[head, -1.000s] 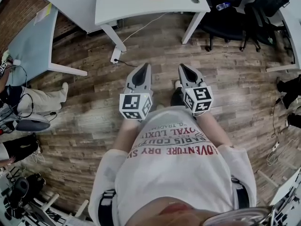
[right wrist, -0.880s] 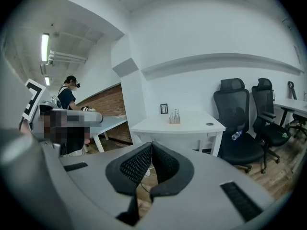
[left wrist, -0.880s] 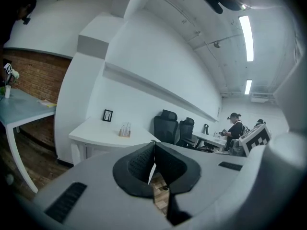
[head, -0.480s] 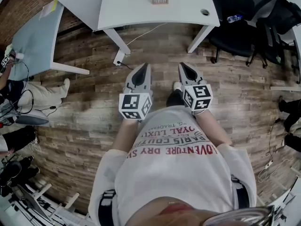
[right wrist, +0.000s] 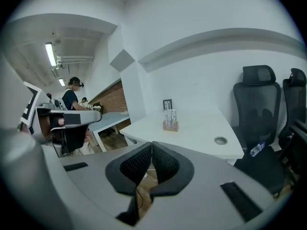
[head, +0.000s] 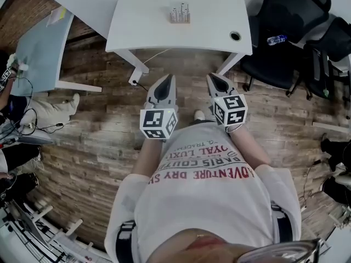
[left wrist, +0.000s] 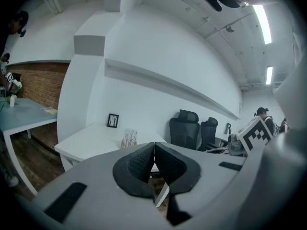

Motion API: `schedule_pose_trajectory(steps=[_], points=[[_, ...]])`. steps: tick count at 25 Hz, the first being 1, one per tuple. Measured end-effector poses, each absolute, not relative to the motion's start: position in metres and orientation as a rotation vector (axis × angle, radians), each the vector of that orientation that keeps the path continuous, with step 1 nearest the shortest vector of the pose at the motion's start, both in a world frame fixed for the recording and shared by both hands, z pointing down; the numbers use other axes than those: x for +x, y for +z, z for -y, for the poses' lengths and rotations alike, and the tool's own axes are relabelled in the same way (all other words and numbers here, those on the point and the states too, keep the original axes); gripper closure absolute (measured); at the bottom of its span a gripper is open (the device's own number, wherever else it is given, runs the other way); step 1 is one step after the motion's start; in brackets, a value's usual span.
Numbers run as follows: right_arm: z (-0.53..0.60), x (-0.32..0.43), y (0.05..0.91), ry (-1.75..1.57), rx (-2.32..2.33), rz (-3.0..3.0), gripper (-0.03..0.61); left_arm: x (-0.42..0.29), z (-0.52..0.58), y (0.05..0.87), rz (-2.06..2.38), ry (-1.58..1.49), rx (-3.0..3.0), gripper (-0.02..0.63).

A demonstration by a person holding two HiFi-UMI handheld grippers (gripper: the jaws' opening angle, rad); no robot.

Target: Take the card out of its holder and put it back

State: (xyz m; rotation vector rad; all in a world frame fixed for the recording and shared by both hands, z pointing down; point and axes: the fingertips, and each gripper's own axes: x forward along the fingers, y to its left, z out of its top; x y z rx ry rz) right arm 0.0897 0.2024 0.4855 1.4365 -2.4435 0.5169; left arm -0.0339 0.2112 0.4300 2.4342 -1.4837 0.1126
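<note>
**Left gripper** (left wrist: 154, 150): the two black ribbed pads lie flat against each other along their length, with nothing between them.

**Right gripper** (right wrist: 151, 150): same condition. The pads are closed on each other and the gripper is empty.

**Position:** both grippers are held side by side in front of the person's chest, above the brown wood-plank floor (head: 98, 119). They are well apart from the white rectangular desk (head: 148, 21).

**Task item:** the small holder with a wood-coloured base (right wrist: 170, 125) stands upright on the desk top, toward the far middle. Neither gripper touches it.

**Holder contents:** pale upright cards (right wrist: 171, 115) are seated in it, bearing thin dark markings. Their number cannot be told from any view.

**Other items on the desk:**
- A small black-framed picture (right wrist: 167, 104) stands behind the holder, close to the white wall.
- A round grey cable grommet (head: 235, 35) is set into the near right corner.

**Surroundings:**
- Black mesh office chairs (head: 279, 32) stand to the right of the desk.
- A clear plastic bottle (head: 276, 39) lies by the chairs.
- A pale blue-grey table (head: 38, 48) stands to the left of the desk.
</note>
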Motion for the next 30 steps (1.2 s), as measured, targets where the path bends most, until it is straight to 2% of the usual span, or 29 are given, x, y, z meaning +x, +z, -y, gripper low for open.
schedule_pose_trajectory(steps=[8, 18, 30], points=[[-0.149, 0.137, 0.486, 0.522, 1.399, 2.470, 0.552, 0.015, -0.168, 0.429, 1.517, 0.153, 2.424, 0.589], [-0.119, 0.137, 0.498, 0.541, 1.362, 2.482, 0.552, 0.017, -0.127, 0.446, 1.528, 0.198, 2.384, 0.589], [-0.016, 0.140, 0.481, 0.576, 1.533, 2.440, 0.552, 0.012, -0.004, 0.433, 1.366, 0.162, 2.501, 0.589]])
